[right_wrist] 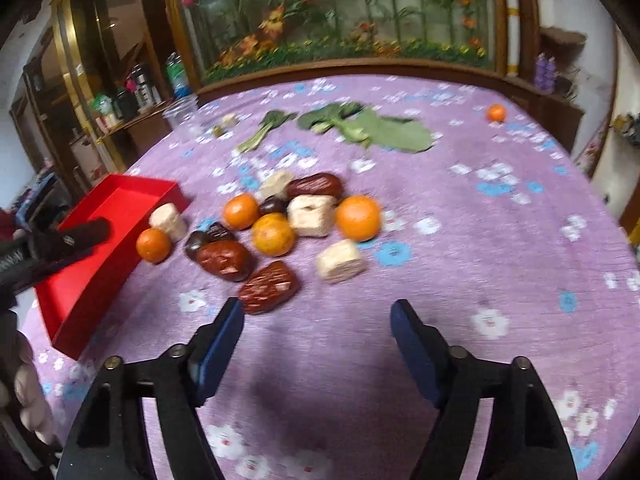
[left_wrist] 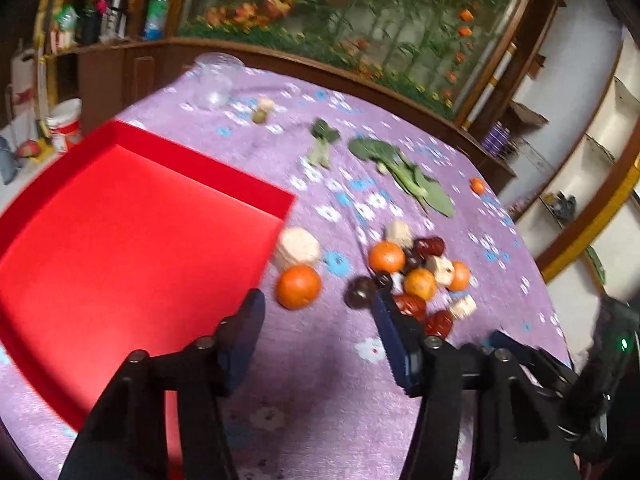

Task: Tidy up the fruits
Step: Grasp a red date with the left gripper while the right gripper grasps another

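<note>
Two hand-held grippers angle downward. The left hand-held gripper (left_wrist: 318, 312) has its jaws apart, nothing between them. The right hand-held gripper (right_wrist: 318, 318), to its right, likewise gapes empty.

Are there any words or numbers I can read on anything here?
None can be read.
Bottles on the shelf: labels too blurred.
White and red bucket: print too blurred.
Red tray: plain, no writing.
</note>
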Tool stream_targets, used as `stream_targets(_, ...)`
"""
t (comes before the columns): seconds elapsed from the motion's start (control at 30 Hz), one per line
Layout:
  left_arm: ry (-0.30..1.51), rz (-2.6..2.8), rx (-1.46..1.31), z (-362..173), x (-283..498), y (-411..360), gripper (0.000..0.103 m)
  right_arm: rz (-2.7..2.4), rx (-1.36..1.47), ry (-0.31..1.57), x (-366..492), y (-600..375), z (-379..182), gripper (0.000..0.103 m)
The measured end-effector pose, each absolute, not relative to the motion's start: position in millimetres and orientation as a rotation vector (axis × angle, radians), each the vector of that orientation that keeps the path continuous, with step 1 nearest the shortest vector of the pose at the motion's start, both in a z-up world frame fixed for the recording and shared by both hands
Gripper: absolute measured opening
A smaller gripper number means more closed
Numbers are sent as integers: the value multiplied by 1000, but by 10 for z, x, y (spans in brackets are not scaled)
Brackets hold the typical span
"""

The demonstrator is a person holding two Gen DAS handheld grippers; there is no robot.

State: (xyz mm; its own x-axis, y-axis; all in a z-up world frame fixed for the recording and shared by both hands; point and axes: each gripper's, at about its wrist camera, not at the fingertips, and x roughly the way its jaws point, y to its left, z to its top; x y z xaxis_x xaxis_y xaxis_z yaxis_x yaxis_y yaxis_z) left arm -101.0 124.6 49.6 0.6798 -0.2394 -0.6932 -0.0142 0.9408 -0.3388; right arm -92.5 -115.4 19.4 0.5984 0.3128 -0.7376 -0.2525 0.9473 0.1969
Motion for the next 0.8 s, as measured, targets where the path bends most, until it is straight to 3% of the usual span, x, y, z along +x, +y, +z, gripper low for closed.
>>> stream_targets(0.27,857,-216,-269,457,-932,1036,55,351,135,942,-649,-994,67,64)
stream_targets(0.33,869,-259,-236,450,-878,914,55,379,149,948,-637,-977,58,46)
stream_targets(0.37,872,-276,-219,445,-861,858,55,389,152,949,-645,-972,67,44)
stream_targets(0.8,903,-447,82,291,-498,123,51,390,212,983,-835,-1383,110,40)
